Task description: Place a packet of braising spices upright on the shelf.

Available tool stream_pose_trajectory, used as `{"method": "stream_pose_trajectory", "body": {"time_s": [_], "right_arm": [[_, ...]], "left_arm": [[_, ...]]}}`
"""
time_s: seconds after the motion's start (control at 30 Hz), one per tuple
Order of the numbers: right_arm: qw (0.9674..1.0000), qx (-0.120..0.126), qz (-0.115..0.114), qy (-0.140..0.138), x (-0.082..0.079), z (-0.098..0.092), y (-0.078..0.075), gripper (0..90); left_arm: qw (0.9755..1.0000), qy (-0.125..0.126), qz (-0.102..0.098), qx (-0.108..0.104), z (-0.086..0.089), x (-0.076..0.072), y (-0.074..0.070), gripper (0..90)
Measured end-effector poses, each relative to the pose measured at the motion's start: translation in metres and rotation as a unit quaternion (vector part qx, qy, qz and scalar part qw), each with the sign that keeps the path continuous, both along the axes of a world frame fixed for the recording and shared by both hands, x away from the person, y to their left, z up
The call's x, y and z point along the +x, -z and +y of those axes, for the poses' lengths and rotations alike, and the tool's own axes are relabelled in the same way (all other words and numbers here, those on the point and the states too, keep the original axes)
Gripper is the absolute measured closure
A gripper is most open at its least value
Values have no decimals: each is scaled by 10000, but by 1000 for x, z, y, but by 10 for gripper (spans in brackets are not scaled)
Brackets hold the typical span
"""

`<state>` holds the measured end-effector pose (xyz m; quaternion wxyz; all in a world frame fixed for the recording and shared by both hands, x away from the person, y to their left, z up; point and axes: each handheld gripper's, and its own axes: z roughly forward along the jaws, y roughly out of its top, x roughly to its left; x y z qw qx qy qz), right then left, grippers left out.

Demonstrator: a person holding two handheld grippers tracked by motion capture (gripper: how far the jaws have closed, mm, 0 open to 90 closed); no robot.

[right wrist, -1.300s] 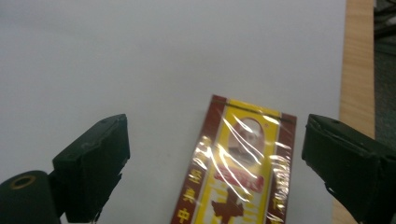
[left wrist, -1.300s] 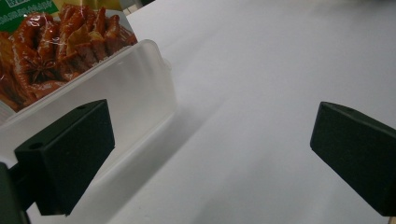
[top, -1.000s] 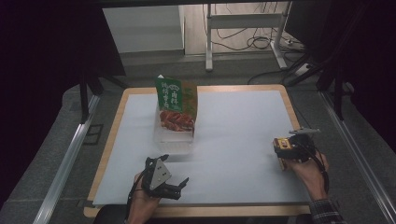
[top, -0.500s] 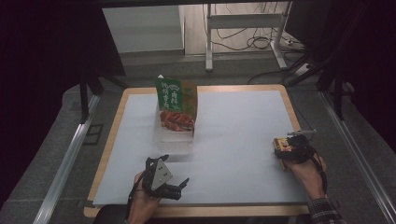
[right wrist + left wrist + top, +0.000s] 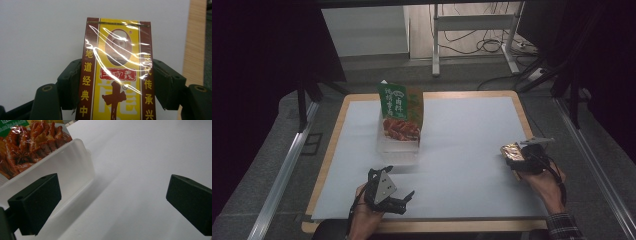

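A yellow and brown packet (image 5: 117, 50) with Chinese writing and a clear wrap lies between the pads of my right gripper (image 5: 116, 82). The jaws have just been closing and press on both its long sides. From above, the packet (image 5: 512, 151) and right gripper (image 5: 518, 156) sit near the right edge of the white mat. My left gripper (image 5: 404, 199) rests at the front left, open with nothing between its jaws (image 5: 112, 202). A green snack bag (image 5: 399, 107) stands in a clear plastic box (image 5: 398, 145). The box (image 5: 62, 165) is just left of the left jaw.
The white mat (image 5: 462, 125) covers a wooden-edged table (image 5: 334, 140). The stretch between the two grippers is bare mat. Metal rails run along both sides of the table, and a desk frame with cables stands beyond the far edge.
The right hand has shifted only slightly at the packet. The left gripper, the bag and the box have stayed where they were.
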<state>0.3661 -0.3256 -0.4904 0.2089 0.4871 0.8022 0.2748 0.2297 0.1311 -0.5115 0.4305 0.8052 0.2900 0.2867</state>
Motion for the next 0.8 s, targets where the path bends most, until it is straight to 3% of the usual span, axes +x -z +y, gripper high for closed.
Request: {"method": "stream_pose_trajectory", "body": {"time_s": [0.2,0.3,0.53,0.8], "right_arm": [[9984,3,-109,-563,-7,18,-7,314],[9955,-16,-105,-944,-11,33,-8,314],[9855,-32,-22,-1698,-23,73,-8,313],[9737,-161,93,-2270,-33,104,2,313]], "left_arm": [[10000,4,3,5,0,0,0,0],[10000,5,1,15,0,0,0,0],[10000,11,3,23,0,0,0,0],[10000,14,2,30,-1,0,0,0]]}}
